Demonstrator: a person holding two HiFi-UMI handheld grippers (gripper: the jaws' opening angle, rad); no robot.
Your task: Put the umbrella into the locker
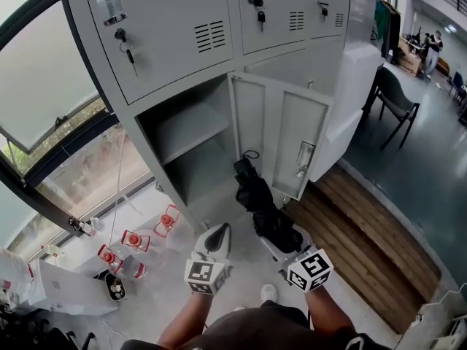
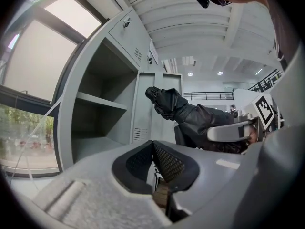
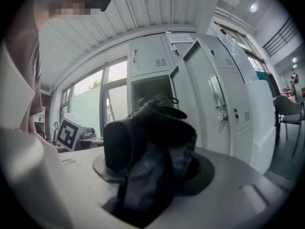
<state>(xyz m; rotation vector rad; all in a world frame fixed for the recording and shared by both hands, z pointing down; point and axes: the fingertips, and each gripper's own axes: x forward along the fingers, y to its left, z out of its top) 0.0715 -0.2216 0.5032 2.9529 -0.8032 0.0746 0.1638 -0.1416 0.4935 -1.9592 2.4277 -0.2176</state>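
A black folded umbrella point(image 1: 261, 199) lies level in front of the grey locker's open lower compartment point(image 1: 195, 159), its strap end toward the opening. My right gripper point(image 1: 286, 237) is shut on the umbrella's near end, and the fabric point(image 3: 147, 142) bulges between its jaws. The umbrella point(image 2: 188, 114) shows to the right in the left gripper view, with the right gripper point(image 2: 232, 130) clamped on it. My left gripper point(image 1: 217, 232) hovers just left of the umbrella, jaws together with nothing in them point(image 2: 153, 146). The compartment holds a shelf point(image 1: 191, 126), and its door point(image 1: 281, 133) stands open on the right.
Several red-capped bottles point(image 1: 136, 240) stand on the floor at the left, near a white box point(image 1: 69, 289). A wooden platform point(image 1: 361, 235) lies right of the locker, and a chair point(image 1: 398, 100) stands behind it. Keys point(image 1: 130, 51) hang from the shut upper doors. A window point(image 1: 44, 86) runs along the left.
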